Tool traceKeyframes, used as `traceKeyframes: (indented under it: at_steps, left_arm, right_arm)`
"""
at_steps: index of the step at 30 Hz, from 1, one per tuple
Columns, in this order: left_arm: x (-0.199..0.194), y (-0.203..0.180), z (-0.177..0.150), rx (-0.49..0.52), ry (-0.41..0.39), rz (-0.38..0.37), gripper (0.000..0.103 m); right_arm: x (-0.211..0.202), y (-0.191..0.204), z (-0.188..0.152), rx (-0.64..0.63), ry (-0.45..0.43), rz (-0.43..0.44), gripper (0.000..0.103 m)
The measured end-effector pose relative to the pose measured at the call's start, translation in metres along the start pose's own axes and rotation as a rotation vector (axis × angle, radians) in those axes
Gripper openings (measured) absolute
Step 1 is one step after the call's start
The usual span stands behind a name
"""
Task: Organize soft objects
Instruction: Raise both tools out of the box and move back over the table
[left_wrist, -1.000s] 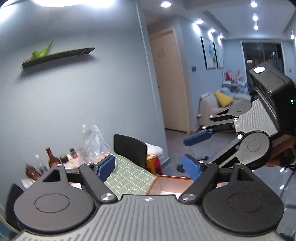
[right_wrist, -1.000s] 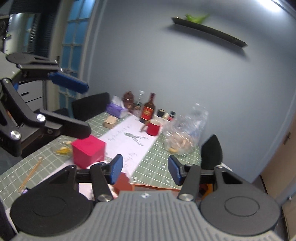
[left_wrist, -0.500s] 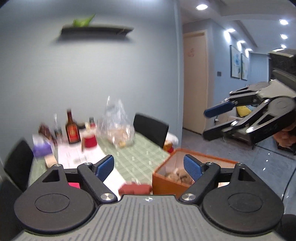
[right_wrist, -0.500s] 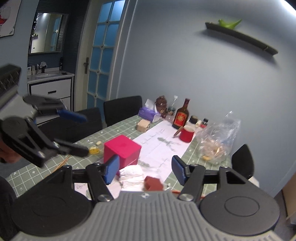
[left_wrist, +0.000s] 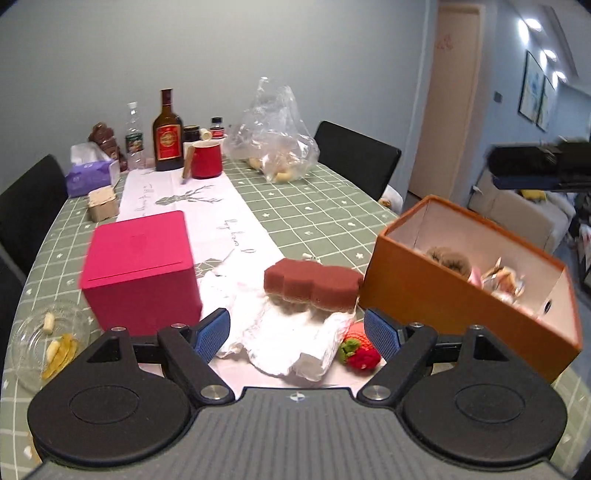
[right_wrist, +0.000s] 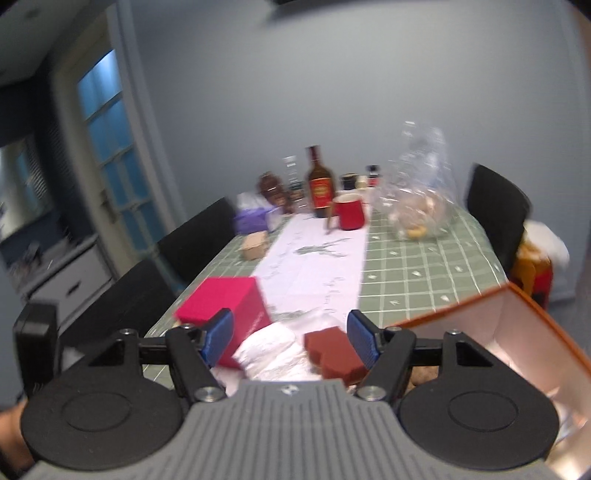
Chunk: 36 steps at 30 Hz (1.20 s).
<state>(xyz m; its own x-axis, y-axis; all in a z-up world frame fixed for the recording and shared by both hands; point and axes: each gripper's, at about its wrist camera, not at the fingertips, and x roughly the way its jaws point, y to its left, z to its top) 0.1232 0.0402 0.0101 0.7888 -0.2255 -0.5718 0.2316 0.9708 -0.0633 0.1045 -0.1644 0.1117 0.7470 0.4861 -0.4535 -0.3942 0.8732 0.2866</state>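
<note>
A brown sponge (left_wrist: 313, 286) lies on crumpled white cloth (left_wrist: 280, 338) near the table's front. Beside the cloth sit a knitted strawberry (left_wrist: 364, 357) and an orange knitted piece (left_wrist: 357, 331). At the right stands an open orange box (left_wrist: 458, 306) holding soft items. My left gripper (left_wrist: 297, 332) is open above the cloth with nothing between its fingers. In the right wrist view, my right gripper (right_wrist: 290, 336) hovers over the sponge (right_wrist: 334, 355) and cloth (right_wrist: 271, 350), jaws opening, nothing between them. The box (right_wrist: 517, 332) is at its right.
A pink box (left_wrist: 142, 266) stands left of the cloth. A glass dish (left_wrist: 48, 345) with scraps is at the near left. Further back are a red mug (left_wrist: 207, 160), bottles (left_wrist: 168, 133), a tissue pack (left_wrist: 90, 175), a clear plastic bag (left_wrist: 275, 136) and black chairs (left_wrist: 356, 158).
Both grippers have dropped and tilted down toward the table; the sponge, cloth and orange box now lie close ahead. The right gripper's fingers stand wider apart.
</note>
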Motion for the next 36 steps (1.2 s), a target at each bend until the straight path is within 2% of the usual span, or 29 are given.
traceKeyframes:
  at_steps: [3, 7, 13, 17, 26, 28, 30, 31, 33, 36]
  left_arm:
    - [0.016, -0.006, -0.009, 0.044, -0.021, -0.054, 0.096]
    - [0.04, -0.014, -0.019, 0.097, -0.02, -0.095, 0.096]
    - [0.077, -0.023, -0.032, 0.188, -0.01, -0.102, 0.096]
    - [0.098, -0.016, -0.045, 0.239, 0.031, -0.099, 0.085]
    - [0.11, 0.002, -0.051, 0.219, 0.072, -0.103, 0.085]
    - [0.115, -0.002, -0.052, 0.23, 0.084, -0.101, 0.078]
    - [0.119, -0.003, -0.053, 0.233, 0.112, -0.107, 0.05]
    - [0.12, -0.002, -0.053, 0.226, 0.126, -0.116, 0.042]
    - [0.119, -0.001, -0.053, 0.217, 0.133, -0.124, 0.033]
    - [0.117, 0.003, -0.052, 0.211, 0.158, -0.129, 0.028]
  right_arm:
    - [0.01, -0.01, -0.012, 0.059, -0.011, -0.031, 0.067]
    - [0.017, -0.008, -0.021, -0.013, -0.014, -0.078, 0.067]
    - [0.033, -0.016, -0.036, -0.014, 0.037, -0.093, 0.067]
    - [0.036, -0.019, -0.039, -0.023, 0.049, -0.094, 0.067]
    - [0.043, -0.018, -0.043, -0.044, 0.089, -0.073, 0.068]
    - [0.044, -0.017, -0.044, -0.047, 0.092, -0.073, 0.068]
    - [0.044, -0.017, -0.044, -0.047, 0.094, -0.074, 0.068]
    - [0.045, -0.017, -0.044, -0.048, 0.096, -0.075, 0.068]
    - [0.046, -0.016, -0.046, -0.05, 0.101, -0.075, 0.068]
    - [0.049, -0.015, -0.047, -0.055, 0.111, -0.076, 0.068]
